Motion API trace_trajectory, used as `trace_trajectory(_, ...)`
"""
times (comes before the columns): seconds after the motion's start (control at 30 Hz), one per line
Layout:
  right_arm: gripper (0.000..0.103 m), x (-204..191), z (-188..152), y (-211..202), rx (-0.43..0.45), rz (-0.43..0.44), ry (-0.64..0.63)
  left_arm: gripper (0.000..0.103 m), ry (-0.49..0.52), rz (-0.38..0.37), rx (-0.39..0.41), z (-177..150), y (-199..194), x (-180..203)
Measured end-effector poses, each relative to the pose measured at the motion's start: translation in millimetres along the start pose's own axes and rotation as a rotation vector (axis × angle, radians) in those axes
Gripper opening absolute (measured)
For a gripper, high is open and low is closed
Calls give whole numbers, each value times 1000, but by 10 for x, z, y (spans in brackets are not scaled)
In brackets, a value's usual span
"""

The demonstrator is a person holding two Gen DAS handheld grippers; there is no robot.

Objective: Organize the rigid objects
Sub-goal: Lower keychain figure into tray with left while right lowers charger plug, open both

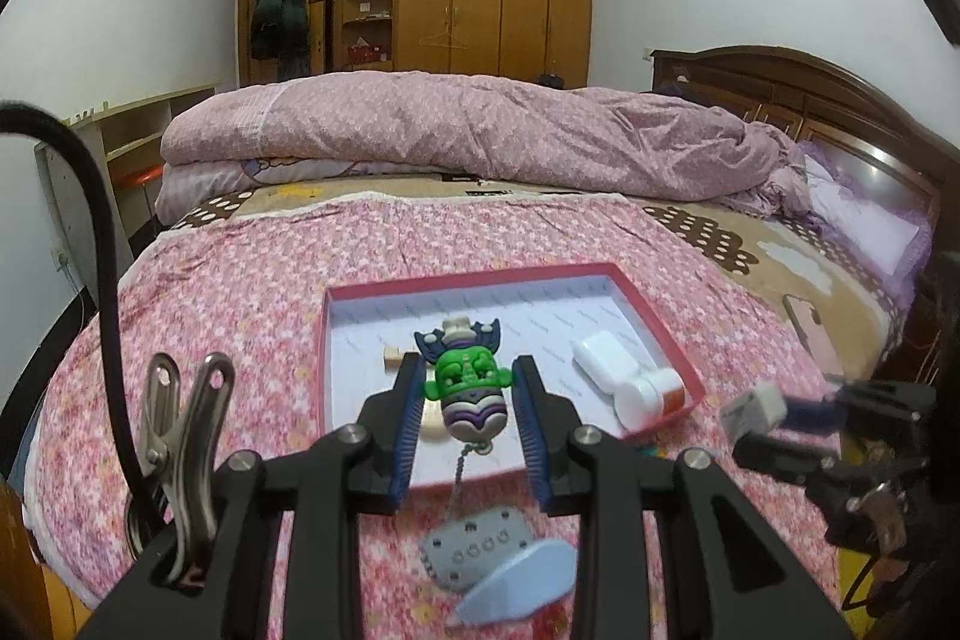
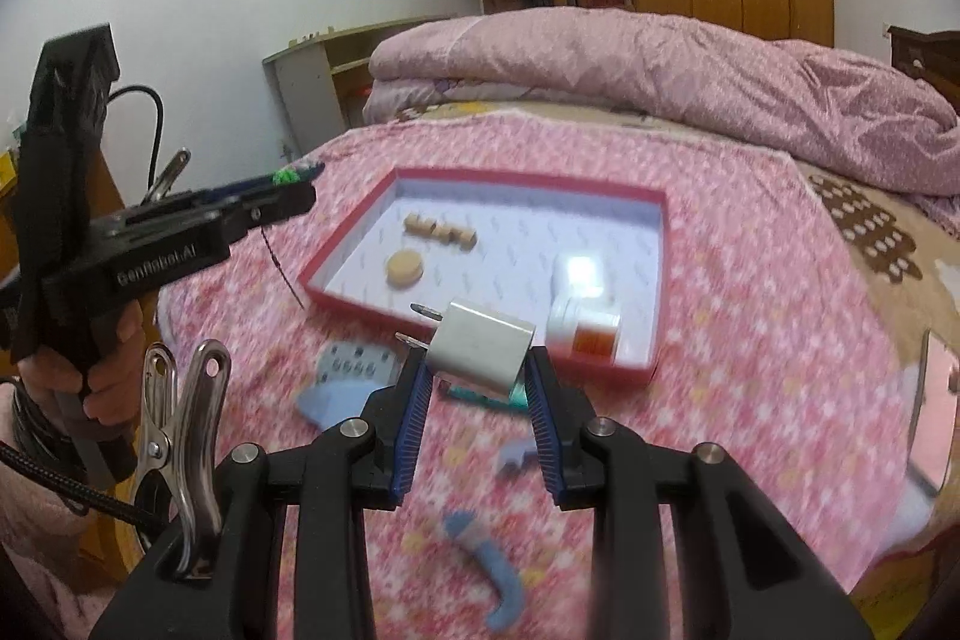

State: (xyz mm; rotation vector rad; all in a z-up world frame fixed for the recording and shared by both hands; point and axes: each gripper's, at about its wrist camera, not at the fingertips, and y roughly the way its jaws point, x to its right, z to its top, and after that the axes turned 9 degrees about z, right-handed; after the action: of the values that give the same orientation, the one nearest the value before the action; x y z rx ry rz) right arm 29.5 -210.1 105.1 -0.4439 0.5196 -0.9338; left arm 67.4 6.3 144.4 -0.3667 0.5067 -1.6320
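On a bed spread with a pink flowered sheet [image 1: 252, 292], the left gripper [image 1: 465, 388] is clamped on a green rubbery figure [image 1: 465, 379] with purple wings, its ribbed blue pads pressing both sides while a thin bead chain [image 1: 459, 478] hangs below the jaws. The right gripper [image 2: 477, 370] is closed on a white boxy charger [image 2: 480, 349], smooth and hard, whose two metal prongs stick out to the left of the jaws. Just beyond both sets of jaws lies a shallow red-rimmed tray [image 1: 660, 334] with a white lining. Only the right wrist view shows a row of small wooden blocks [image 2: 441, 230] and a round wooden disc [image 2: 404, 268] in the tray, plus a person's hand [image 2: 90, 370] around the left gripper's handle; in the left wrist view the figure hides most of these. Both views show a white rectangular case [image 1: 600, 355] and a white-capped bottle [image 1: 651, 397] in the tray's right part. Below the left jaws lie a grey studded tag [image 1: 474, 550] and a pale blue wedge [image 1: 519, 580]. The right wrist view is blurred, so a teal item [image 2: 480, 396] behind the charger and two blue-grey pieces below the jaws are hard to make out.
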Motion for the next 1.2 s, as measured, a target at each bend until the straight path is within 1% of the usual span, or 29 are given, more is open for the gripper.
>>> trace_trajectory(0.23,33,171,351,192,2,-24,-17,31,-8,8,-11,149,258,-20)
trace_trajectory(0.47,33,464,574,514,-26,-33,28,31,-28,23,-76,200,682,-74)
trace_trajectory(0.7,33,738,678,855,-68,-46,61,31,-36,32,-148,155,1136,-84)
trace_trajectory(0.97,33,962,694,1186,-112,-55,87,31,-30,38,-191,131,1498,-59)
trace_trajectory(1.2,33,1060,701,1360,-132,-70,76,31,-27,52,-217,139,1752,-62)
